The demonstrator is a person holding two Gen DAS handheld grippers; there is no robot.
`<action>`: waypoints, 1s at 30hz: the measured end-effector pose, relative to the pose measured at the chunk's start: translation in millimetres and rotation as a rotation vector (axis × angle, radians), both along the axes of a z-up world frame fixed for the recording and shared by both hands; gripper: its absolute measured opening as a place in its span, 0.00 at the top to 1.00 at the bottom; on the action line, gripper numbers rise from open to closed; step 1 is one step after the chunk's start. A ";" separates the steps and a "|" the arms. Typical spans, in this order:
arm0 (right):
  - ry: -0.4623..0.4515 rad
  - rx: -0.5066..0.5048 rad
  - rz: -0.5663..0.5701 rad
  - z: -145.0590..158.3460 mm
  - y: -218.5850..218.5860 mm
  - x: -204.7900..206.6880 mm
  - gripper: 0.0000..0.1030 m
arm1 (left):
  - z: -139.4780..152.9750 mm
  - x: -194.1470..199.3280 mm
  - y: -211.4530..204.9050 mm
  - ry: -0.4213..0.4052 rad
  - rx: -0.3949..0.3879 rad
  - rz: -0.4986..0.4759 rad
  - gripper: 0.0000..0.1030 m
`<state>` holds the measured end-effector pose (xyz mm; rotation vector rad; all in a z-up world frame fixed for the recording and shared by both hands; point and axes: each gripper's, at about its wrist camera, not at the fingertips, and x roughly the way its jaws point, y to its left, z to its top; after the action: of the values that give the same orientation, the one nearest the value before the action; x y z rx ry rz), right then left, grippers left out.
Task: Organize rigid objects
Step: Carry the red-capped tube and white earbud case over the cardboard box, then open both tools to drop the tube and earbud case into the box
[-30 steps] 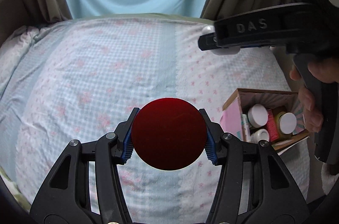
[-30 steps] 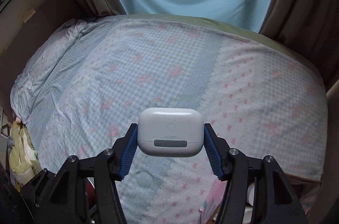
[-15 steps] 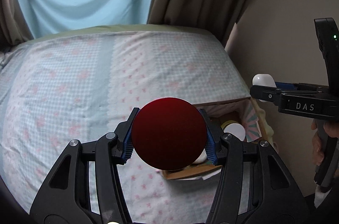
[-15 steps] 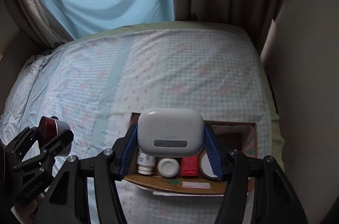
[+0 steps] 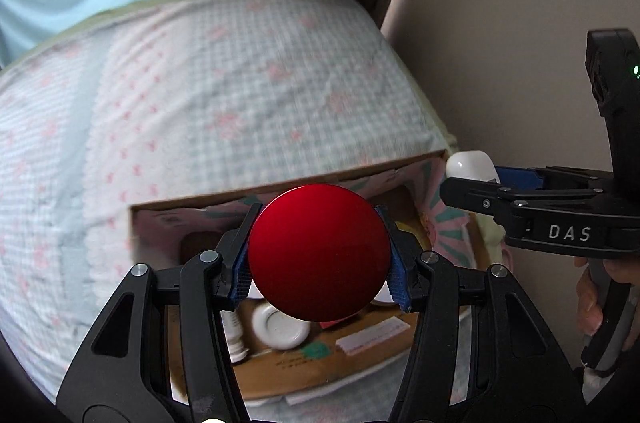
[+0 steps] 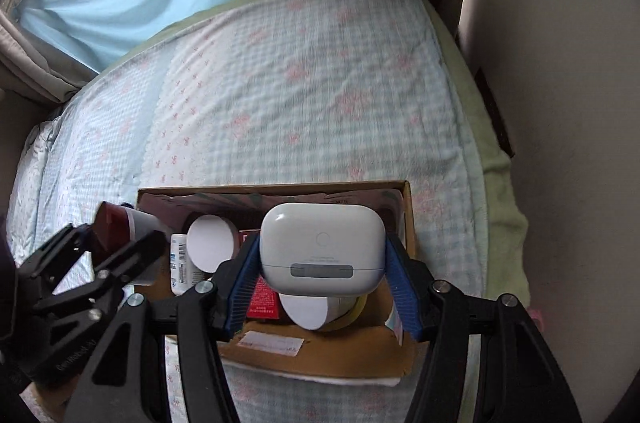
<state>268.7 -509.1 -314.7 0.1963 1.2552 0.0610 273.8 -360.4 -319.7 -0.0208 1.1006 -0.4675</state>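
Barcode tube (image 6: 179, 257) beside white lid (image 6: 211, 243)

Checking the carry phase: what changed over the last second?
Both grippers swung from over the open bed to above the cardboard box. Unchanged: left gripper shut on the red-capped jar, right gripper shut on the white earbud case; nothing released.

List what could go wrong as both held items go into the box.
1. The cardboard box is already crowded with white-lidded jars, so the white earbud case may land on a lid and slide off.
2. The left tool and right tool are close together over the box and might collide.
3. The round red-lidded jar may tip.
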 end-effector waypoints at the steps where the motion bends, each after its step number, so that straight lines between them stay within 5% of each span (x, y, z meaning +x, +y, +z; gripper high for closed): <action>1: 0.013 0.016 -0.002 -9.3 -2.6 3.1 0.46 | -10.2 1.8 -6.6 0.015 0.009 -0.005 0.51; 9: 0.091 0.116 0.008 -64.3 -8.2 23.0 0.46 | -69.0 2.1 -32.6 0.128 0.075 -0.038 0.51; 19: 0.137 0.065 0.060 -78.5 3.4 37.3 0.46 | -74.8 2.0 -39.4 0.119 0.145 -0.086 0.51; 20: 0.146 0.055 0.062 -79.3 4.0 38.0 0.45 | -73.7 2.5 -40.0 0.129 0.147 -0.086 0.47; 21: 0.146 0.049 0.064 -78.9 4.9 38.3 0.42 | -71.0 2.7 -40.3 0.122 0.148 -0.084 0.28; 23: 0.130 0.055 0.057 -75.1 3.5 36.5 0.10 | -62.2 -1.4 -39.6 0.076 0.150 -0.087 0.00; 25: 0.130 0.124 0.046 -73.5 1.3 35.2 0.00 | -57.9 -3.7 -40.7 0.057 0.157 -0.102 0.00; 30: 0.122 0.135 0.000 -64.2 -0.3 27.5 0.00 | -45.5 -6.1 -38.9 0.041 0.163 -0.118 0.00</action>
<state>296.2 -509.3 -378.9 0.3208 1.3735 0.1359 267.7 -399.3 -365.2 0.1791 1.1812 -0.4830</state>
